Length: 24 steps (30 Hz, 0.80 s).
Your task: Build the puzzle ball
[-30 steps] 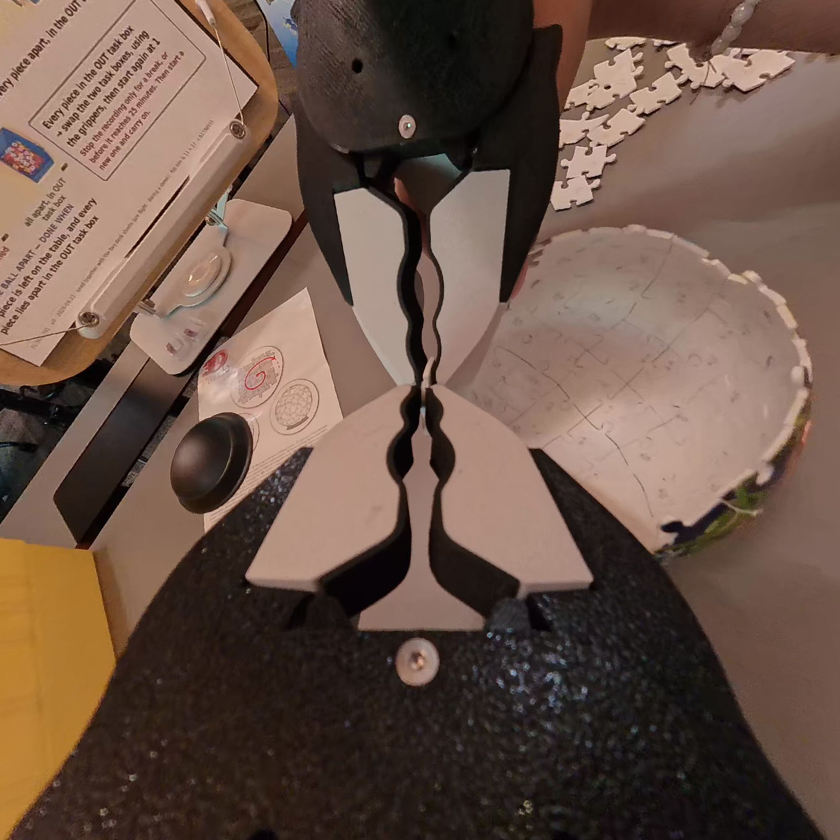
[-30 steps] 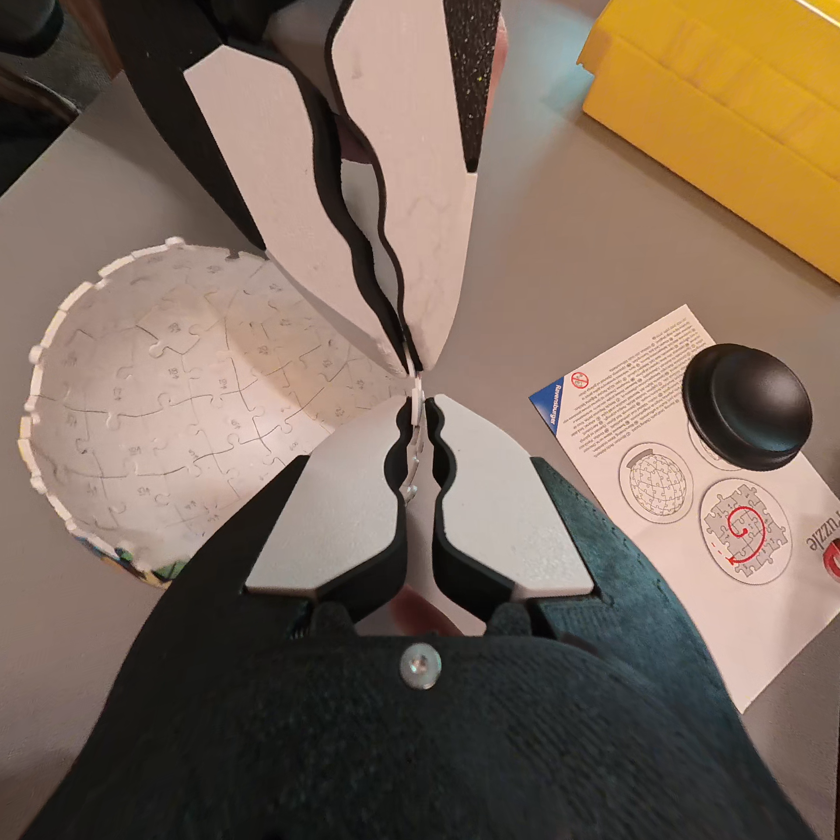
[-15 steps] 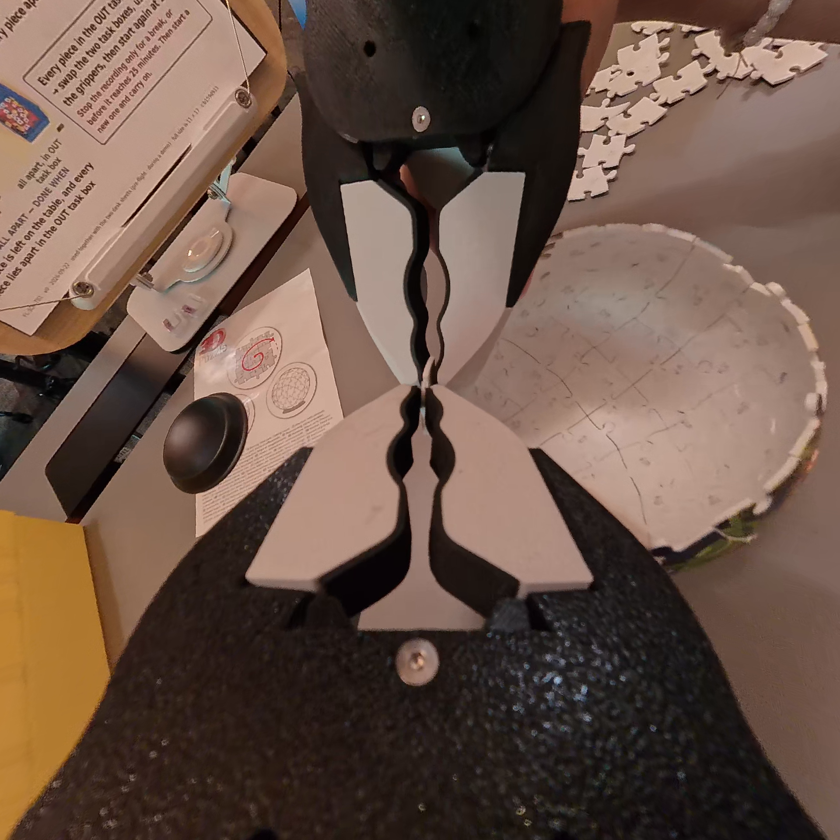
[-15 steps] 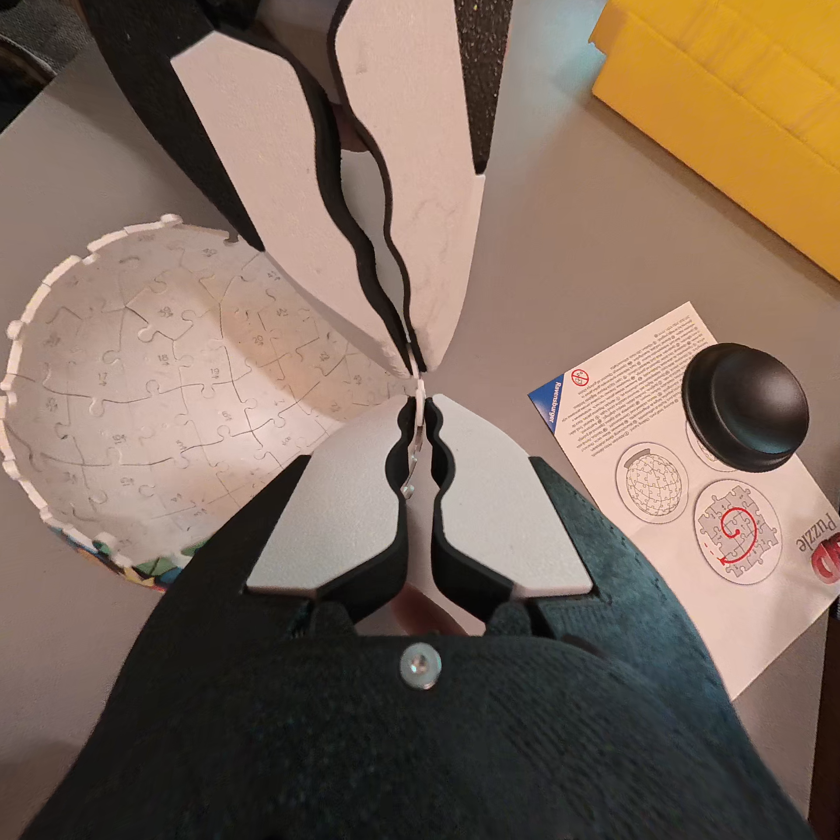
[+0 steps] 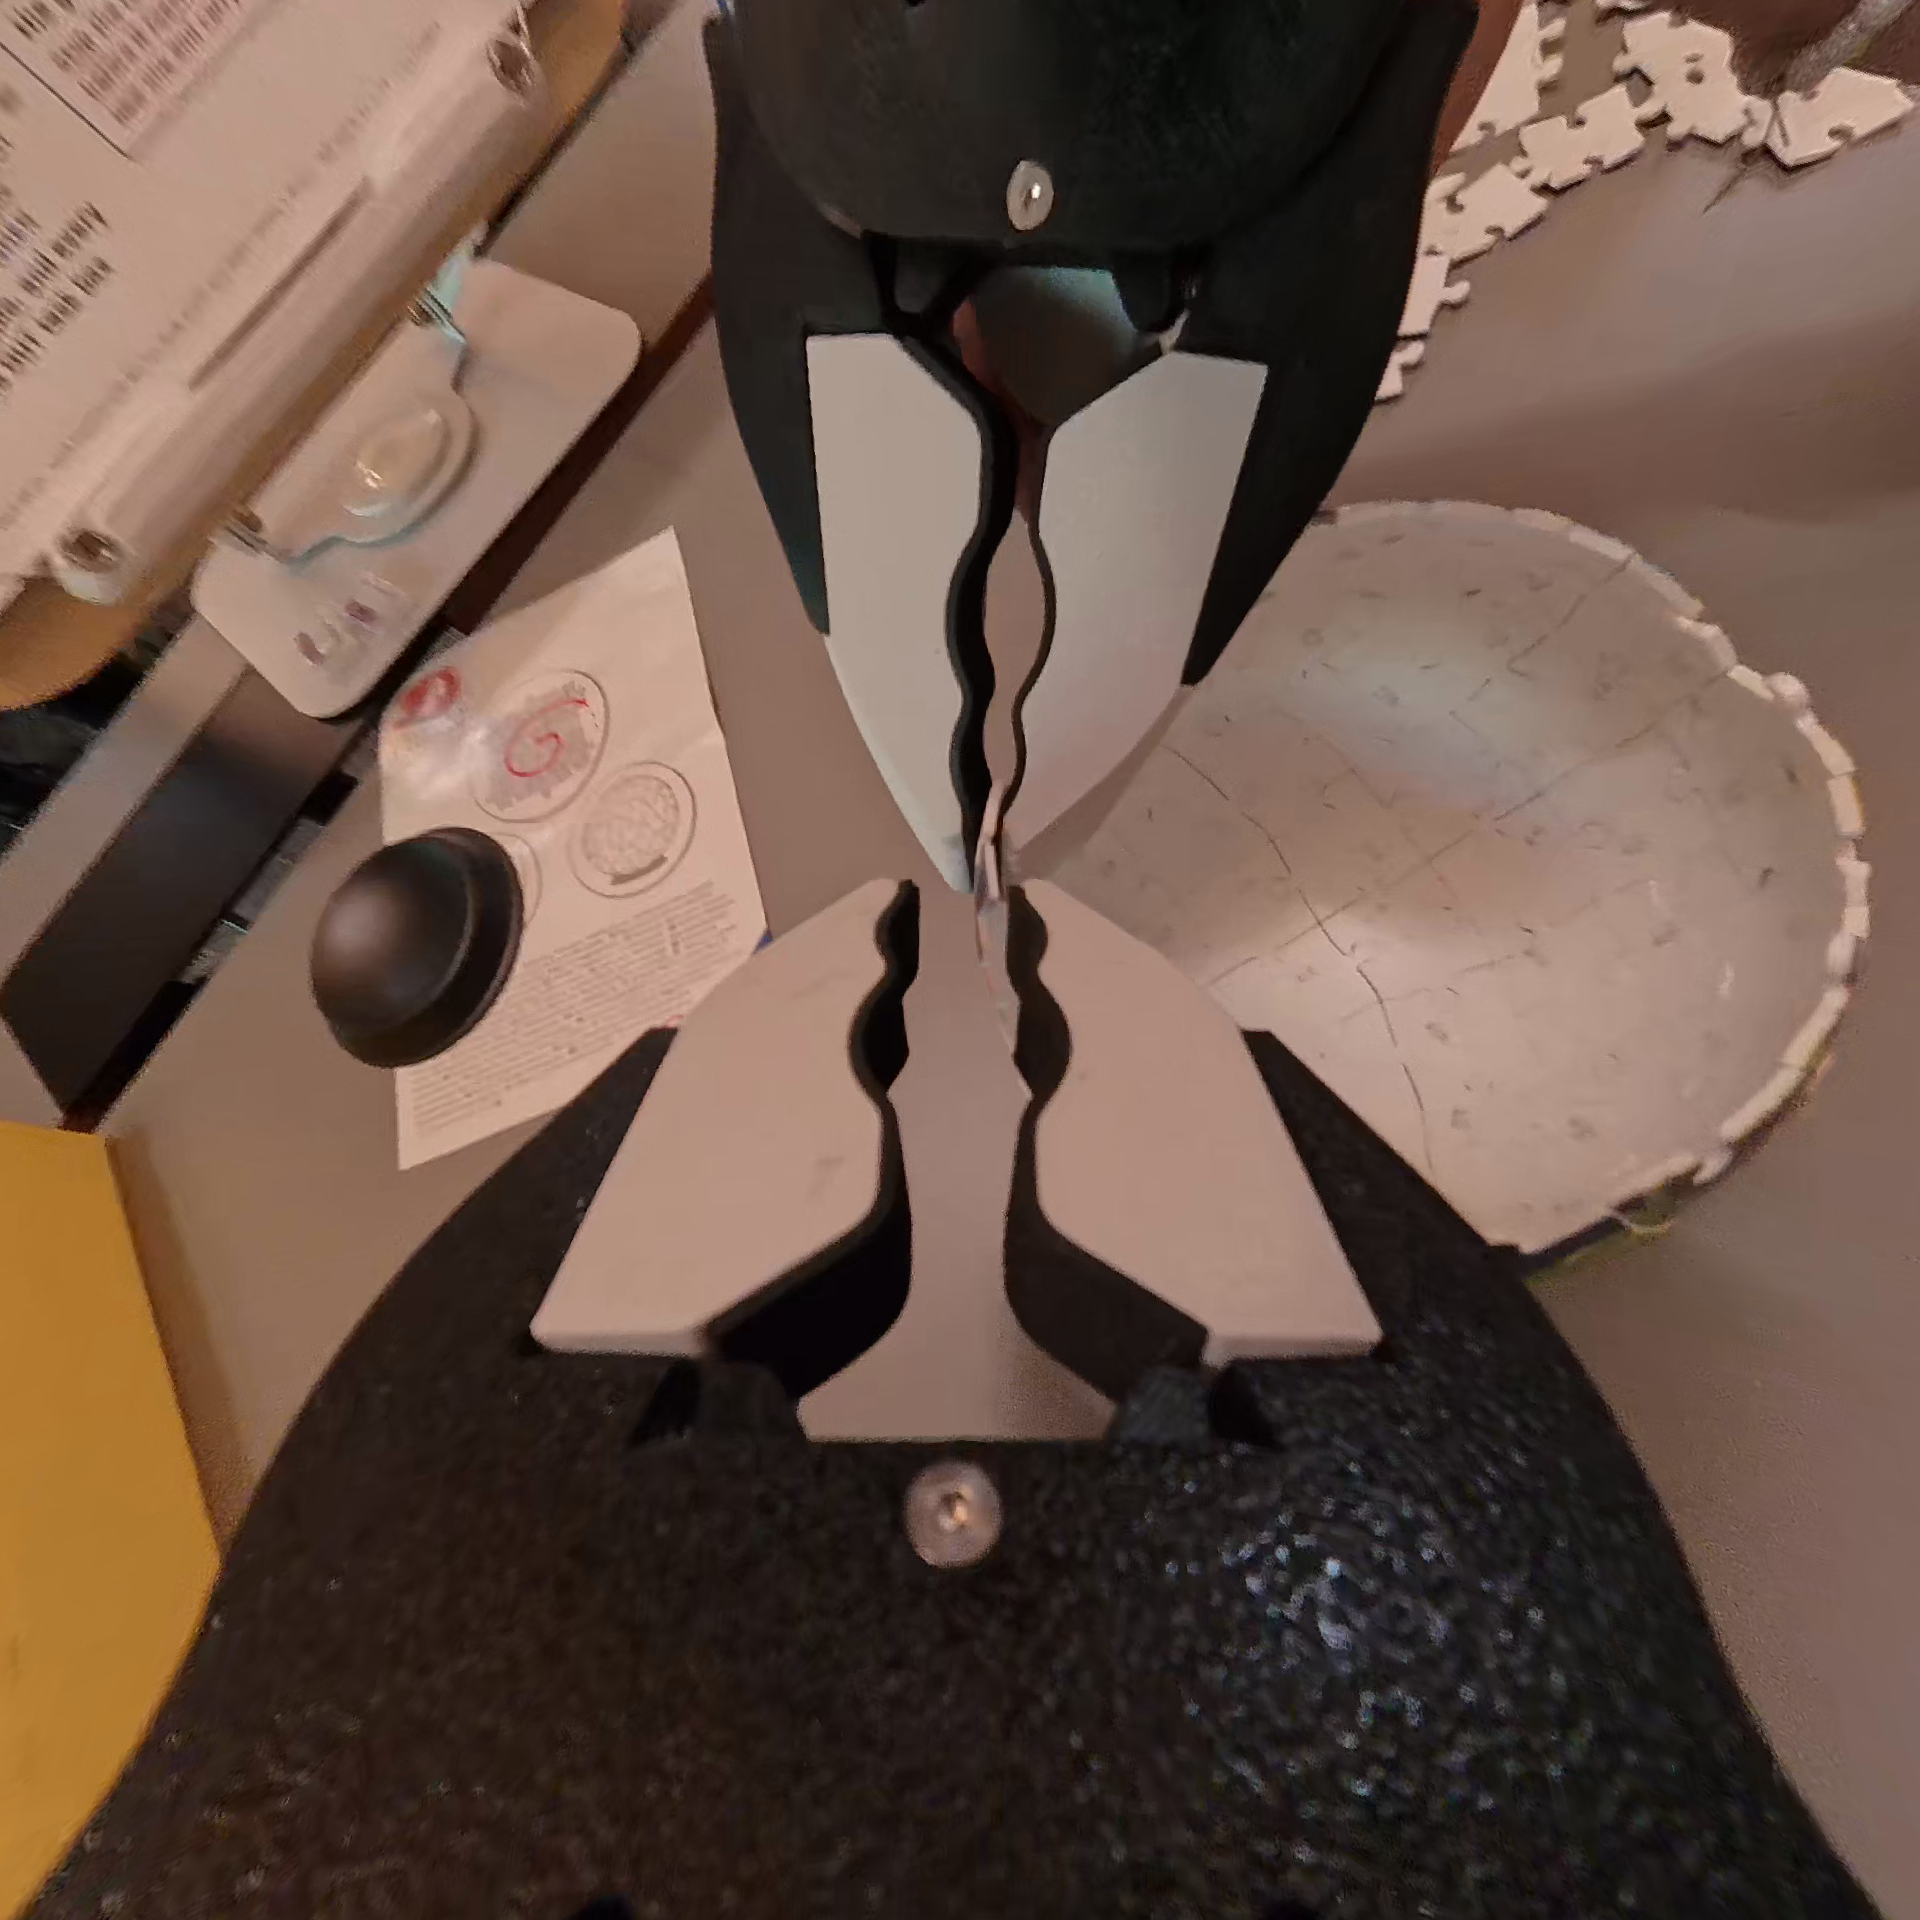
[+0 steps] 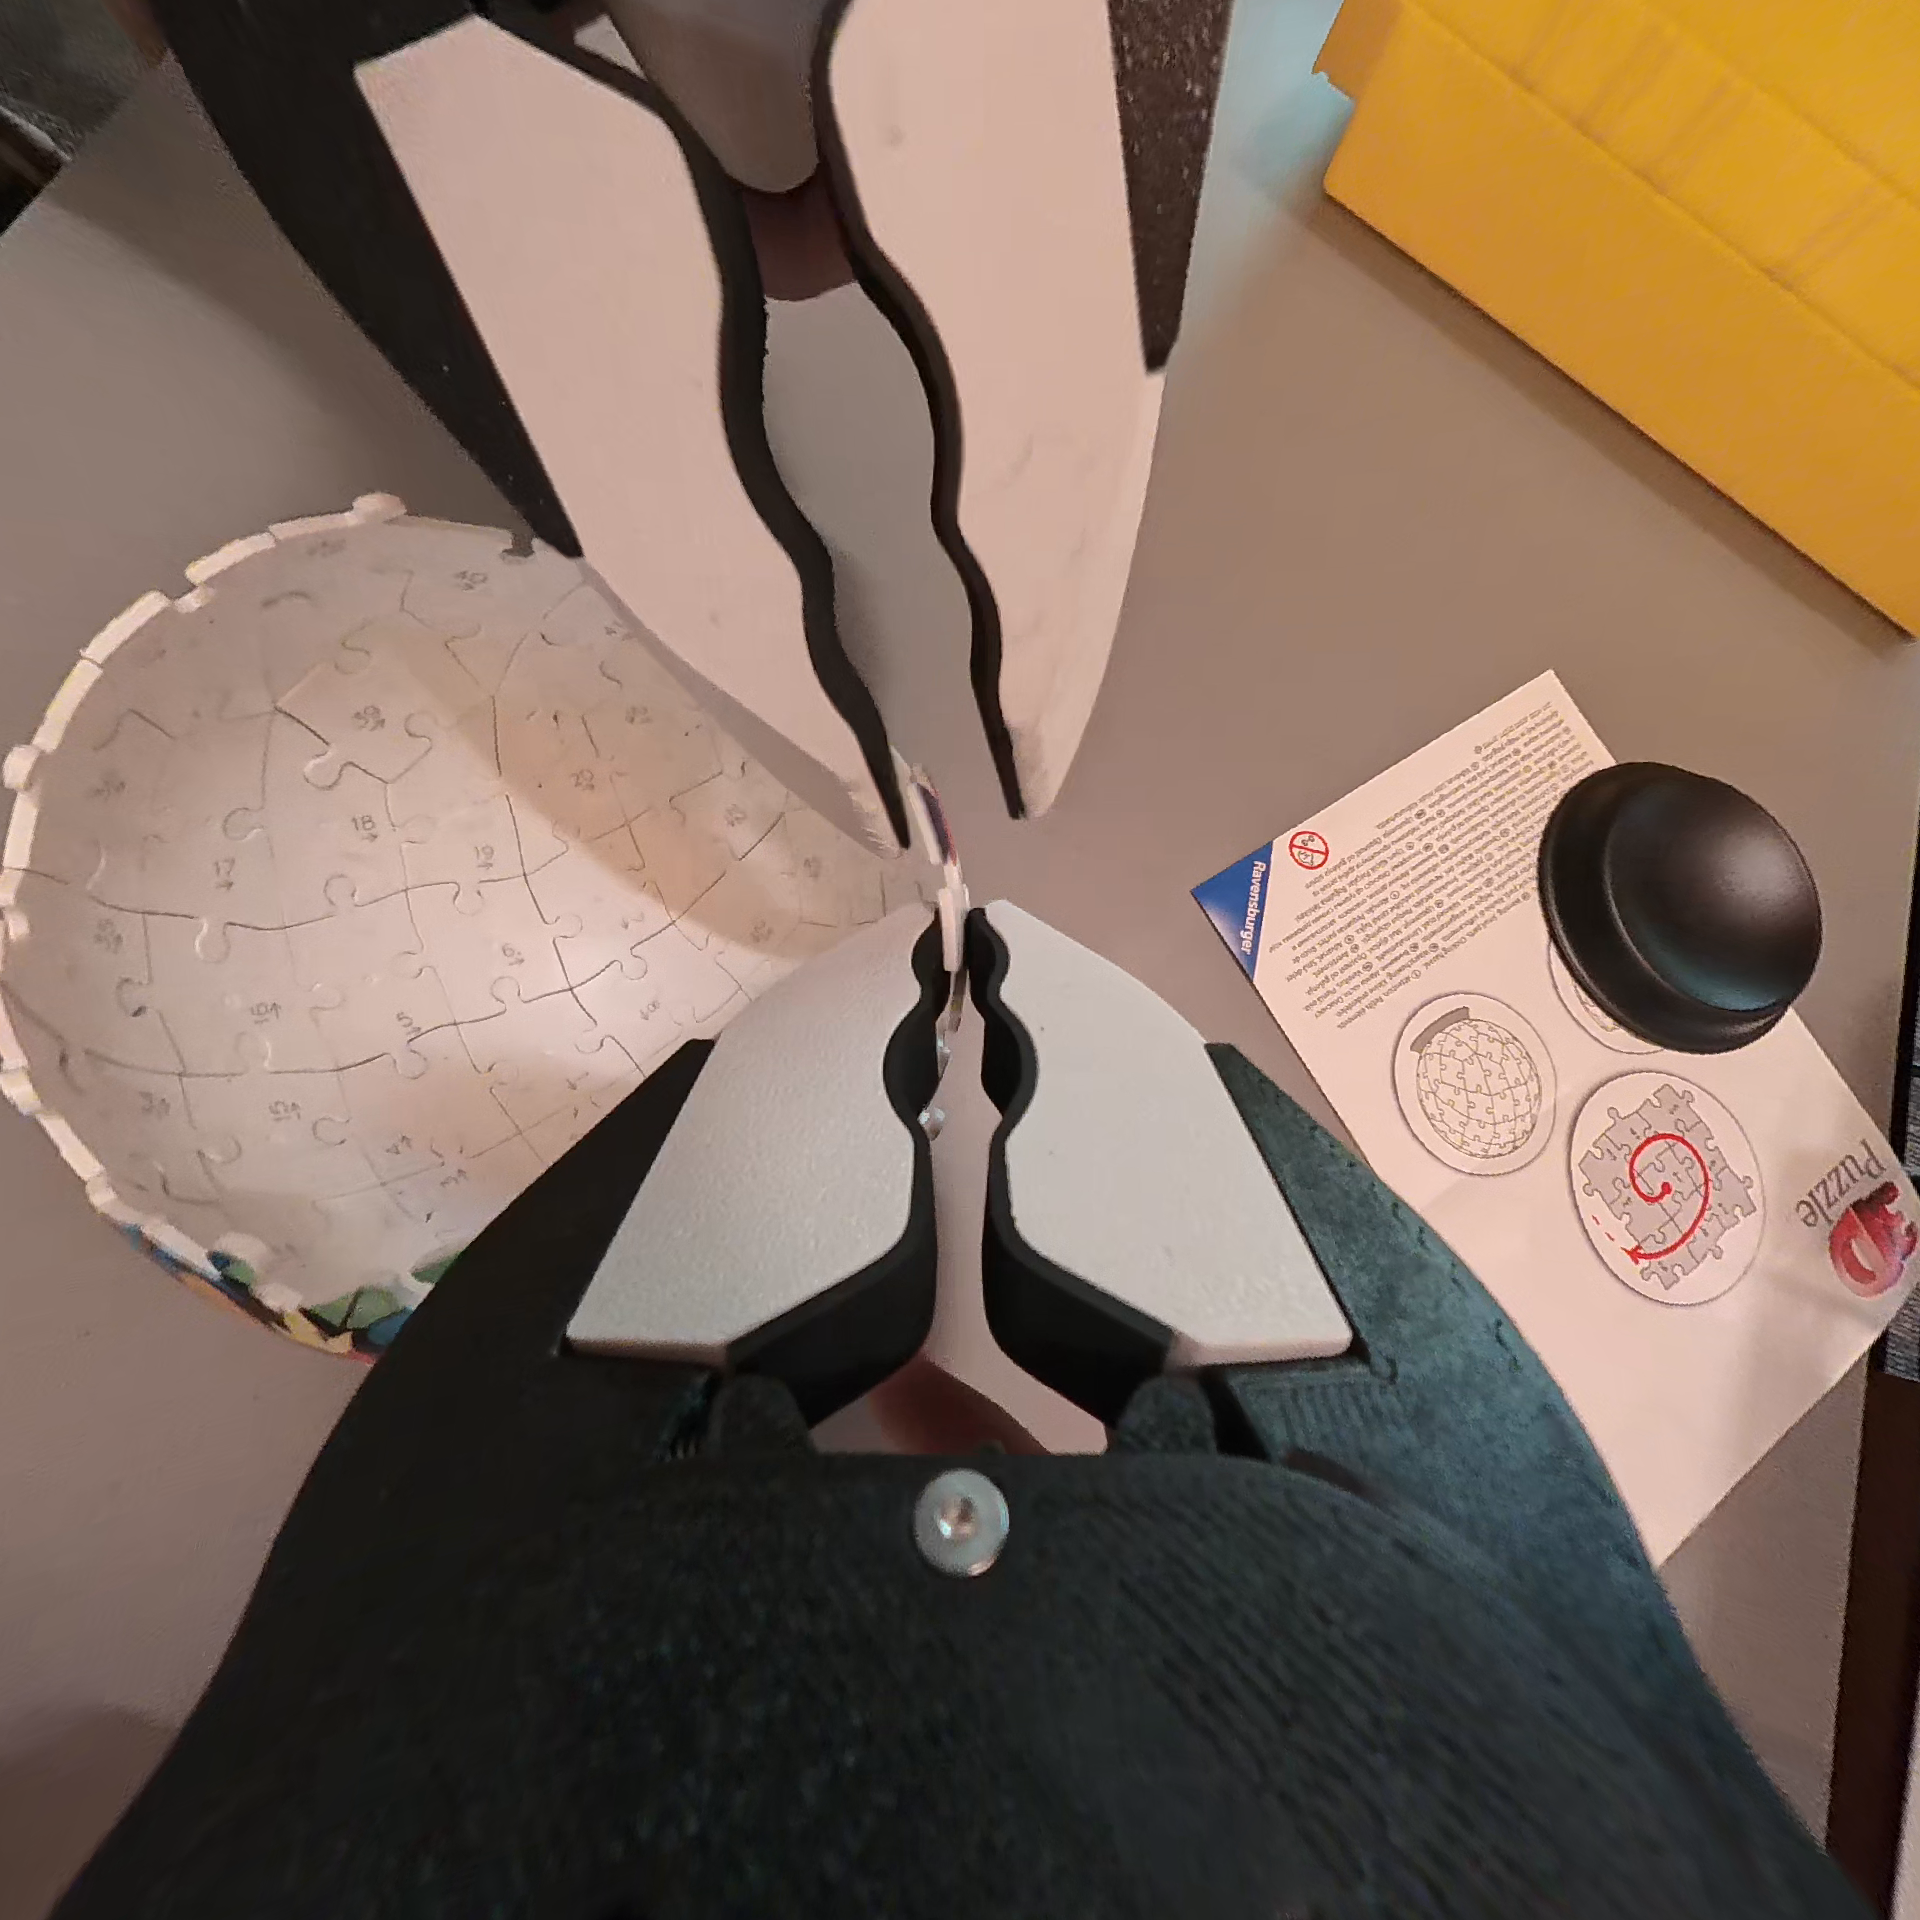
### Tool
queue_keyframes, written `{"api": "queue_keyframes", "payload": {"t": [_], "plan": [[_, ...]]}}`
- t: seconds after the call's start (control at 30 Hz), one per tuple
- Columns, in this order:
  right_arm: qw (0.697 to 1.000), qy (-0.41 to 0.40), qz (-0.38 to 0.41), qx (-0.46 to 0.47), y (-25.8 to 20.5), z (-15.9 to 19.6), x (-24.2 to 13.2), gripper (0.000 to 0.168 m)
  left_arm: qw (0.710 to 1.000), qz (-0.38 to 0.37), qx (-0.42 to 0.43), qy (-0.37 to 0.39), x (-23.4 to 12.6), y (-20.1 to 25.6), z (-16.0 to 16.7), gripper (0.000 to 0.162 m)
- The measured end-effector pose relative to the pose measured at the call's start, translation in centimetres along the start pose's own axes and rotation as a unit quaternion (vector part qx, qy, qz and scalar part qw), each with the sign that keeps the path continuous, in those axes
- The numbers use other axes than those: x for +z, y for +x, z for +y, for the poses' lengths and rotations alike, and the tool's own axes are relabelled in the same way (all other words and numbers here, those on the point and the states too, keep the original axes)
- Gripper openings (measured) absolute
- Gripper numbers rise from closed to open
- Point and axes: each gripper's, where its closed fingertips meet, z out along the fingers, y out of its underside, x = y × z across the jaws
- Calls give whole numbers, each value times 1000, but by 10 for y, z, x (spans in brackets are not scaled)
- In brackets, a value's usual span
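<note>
A small puzzle piece (image 6: 948,906) is seen edge-on between my two grippers, which meet tip to tip above the table. My right gripper (image 6: 954,920) is shut on the piece. My left gripper (image 5: 964,899) is open, with its jaws on either side of the piece's far end. In the right wrist view the left gripper (image 6: 954,821) comes in from the top. In the left wrist view the right gripper (image 5: 982,878) does the same. The half-built puzzle ball (image 6: 312,935), a white bowl with a toothed rim, lies open side up beside the grippers (image 5: 1455,883).
Loose white puzzle pieces (image 5: 1558,135) lie at the far right. A black round stand (image 6: 1678,904) sits on a printed leaflet (image 6: 1507,1143). A yellow box (image 6: 1662,260) is at the table edge. A clipboard with a sheet (image 5: 156,208) stands on a white base (image 5: 416,468). Only a small space, under 4 cm, lies between the two pairs of fingers.
My left gripper's jaws have opened and let go of the piece. The right gripper still holds it. Both grippers have shifted slightly over the table.
</note>
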Motion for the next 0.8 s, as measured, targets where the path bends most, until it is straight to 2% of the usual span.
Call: {"api": "queue_keyframes", "payload": {"t": [0.3,0.6,0.67,0.73,0.8], "plan": [[1000,4,-1,9,-1,-1,0,3,989,80,-93,-80,8,9,11,9],[1000,0,-2,13,2,2,1,5,979,98,-97,-152,12,4,15,2],[1000,-7,5,4,3,4,1,11,977,101,-105,-154,13,4,14,2],[1000,-13,13,-4,5,6,0,24,977,102,-110,-155,14,5,12,2],[1000,-4,23,-4,9,5,-2,27,977,97,-107,-158,14,4,12,2]]}}
